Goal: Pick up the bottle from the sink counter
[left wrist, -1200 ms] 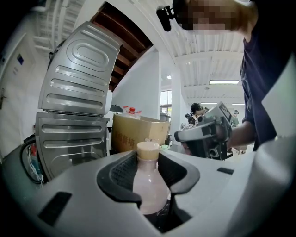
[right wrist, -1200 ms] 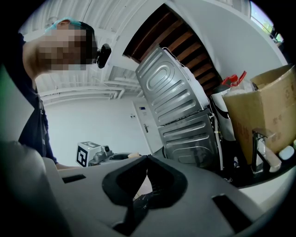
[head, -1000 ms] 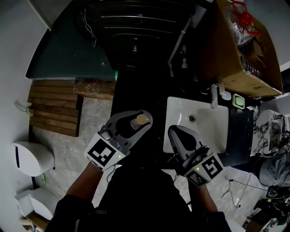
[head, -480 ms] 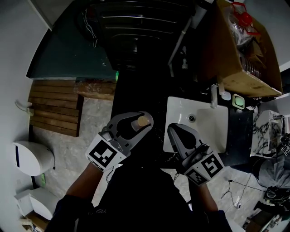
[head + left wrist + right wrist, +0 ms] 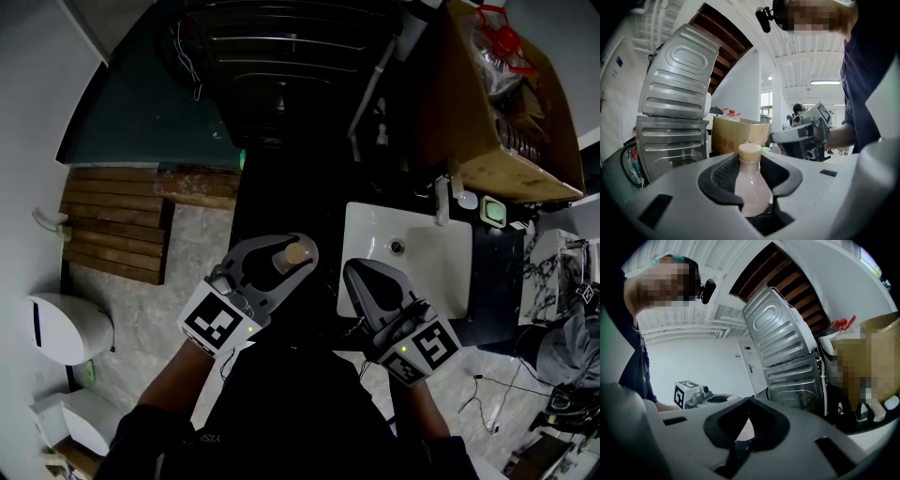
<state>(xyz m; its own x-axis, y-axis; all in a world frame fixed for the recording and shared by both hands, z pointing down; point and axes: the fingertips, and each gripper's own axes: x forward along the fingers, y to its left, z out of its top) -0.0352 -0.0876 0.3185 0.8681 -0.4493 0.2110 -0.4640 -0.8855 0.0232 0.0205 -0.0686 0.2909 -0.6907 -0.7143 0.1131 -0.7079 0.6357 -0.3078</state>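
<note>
Snugly between left tongs (image 5: 298, 246): bottle (image 5: 751, 187).

A washroom or laundry corner: white sink (image 5: 431, 272) in a dark counter (image 5: 492, 281), ribbed metal appliance (image 5: 675, 93).

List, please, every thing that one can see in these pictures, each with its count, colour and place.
bottle: one, pale pink with a beige cap, upright between the left tool's jaws
sink: one, white, set in the dark counter, right of the bottle in the head view
faucet: one, silver, at the sink's far edge
cardboard box: one, brown, beyond the sink
wooden planks: several, brown, at the left of the head view
metal appliance: one, silver and ribbed, behind the bottle in the left gripper view
left tool: one, grey, closed on the bottle
right tool: one, grey, jaws together with nothing between them, over the sink's near left corner
</note>
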